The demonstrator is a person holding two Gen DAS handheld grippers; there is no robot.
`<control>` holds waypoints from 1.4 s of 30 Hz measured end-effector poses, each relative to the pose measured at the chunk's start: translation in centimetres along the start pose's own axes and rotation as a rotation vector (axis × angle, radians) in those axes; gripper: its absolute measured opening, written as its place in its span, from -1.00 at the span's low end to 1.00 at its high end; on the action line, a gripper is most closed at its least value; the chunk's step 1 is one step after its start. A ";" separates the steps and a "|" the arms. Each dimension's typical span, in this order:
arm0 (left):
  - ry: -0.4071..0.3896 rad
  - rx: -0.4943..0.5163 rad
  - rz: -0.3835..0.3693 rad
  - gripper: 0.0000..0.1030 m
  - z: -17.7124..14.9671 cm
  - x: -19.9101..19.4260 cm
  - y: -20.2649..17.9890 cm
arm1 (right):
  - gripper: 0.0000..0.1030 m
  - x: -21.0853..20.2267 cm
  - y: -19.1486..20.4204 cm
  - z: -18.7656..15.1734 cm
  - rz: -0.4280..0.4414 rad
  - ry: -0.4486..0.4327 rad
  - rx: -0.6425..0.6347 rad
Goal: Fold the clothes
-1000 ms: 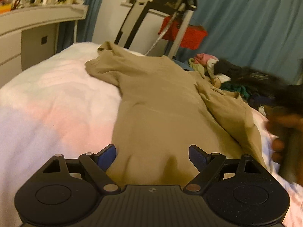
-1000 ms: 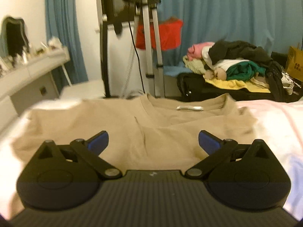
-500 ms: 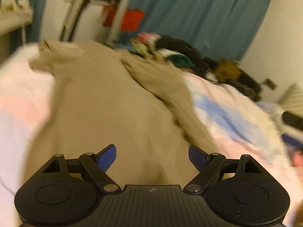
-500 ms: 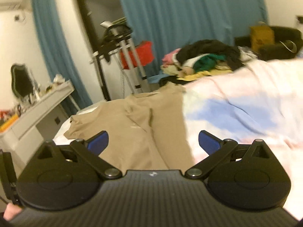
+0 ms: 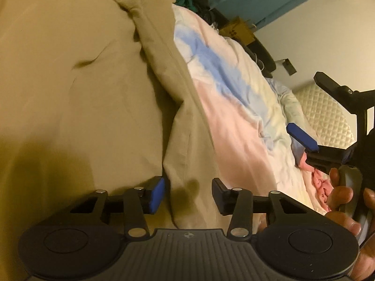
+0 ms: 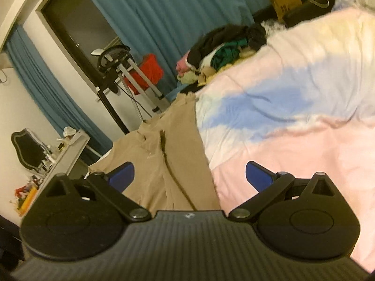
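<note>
Both wrist views are swinging rightward versus half a second ago. Left gripper (image 5: 187, 193) is narrowing, part-open, straddling the tan shirt's (image 5: 77, 89) side fold on the bed (image 5: 234, 121); right gripper (image 6: 188, 174) is hovering wide open, empty. Only one side fold appears done; most folding is remaining.

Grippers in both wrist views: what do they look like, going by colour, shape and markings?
Both are matte black. The left gripper and right gripper each have a ribbed centre plate with a small round logo, two round discs at the sides, and linkage bars with silver pivot pins. The fingers carry blue pads. The bare hand grips a grey handle. No cables show.
</note>
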State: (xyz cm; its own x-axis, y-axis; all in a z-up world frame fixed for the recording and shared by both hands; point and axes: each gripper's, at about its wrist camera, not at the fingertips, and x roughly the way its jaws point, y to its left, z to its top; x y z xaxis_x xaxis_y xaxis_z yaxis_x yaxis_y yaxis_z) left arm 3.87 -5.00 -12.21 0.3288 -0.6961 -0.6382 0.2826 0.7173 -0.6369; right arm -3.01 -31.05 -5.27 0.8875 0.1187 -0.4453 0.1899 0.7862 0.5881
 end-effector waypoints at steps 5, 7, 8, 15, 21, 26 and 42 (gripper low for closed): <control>0.070 -0.049 -0.055 -0.22 -0.8 1.3 0.6 | 1.00 0.6 -0.4 -0.2 0.002 0.028 0.017; 0.090 -0.063 -0.071 -0.22 -1.0 1.2 0.8 | 1.00 0.6 -0.4 -0.2 0.010 0.037 0.021; 0.099 -0.061 -0.077 -0.22 -1.0 1.3 0.8 | 1.00 0.6 -0.5 -0.2 0.013 0.040 0.025; 0.159 -0.044 -0.113 -0.59 -1.6 2.4 0.3 | 1.00 1.4 -0.3 -0.7 0.021 0.078 0.028; 0.109 -0.017 -0.093 -0.96 -1.9 0.7 -0.2 | 1.00 2.4 0.7 -1.7 0.011 0.124 -0.012; 0.082 -0.080 -0.095 -0.97 -1.8 -2.3 -0.4 | 1.00 2.7 1.5 -2.5 -0.006 0.134 -0.057; 0.064 -0.019 0.140 -0.68 -2.9 -3.7 0.5 | 1.00 2.6 2.3 -2.8 -0.063 0.094 -0.104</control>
State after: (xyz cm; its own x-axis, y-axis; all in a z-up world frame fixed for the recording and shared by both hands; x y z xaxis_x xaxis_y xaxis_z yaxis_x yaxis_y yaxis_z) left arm 0.20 -2.21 -11.41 0.3054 -0.5900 -0.7474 0.2207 0.8074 -0.5471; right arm -1.49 -27.21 -6.97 0.8311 0.1197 -0.5431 0.1951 0.8517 0.4863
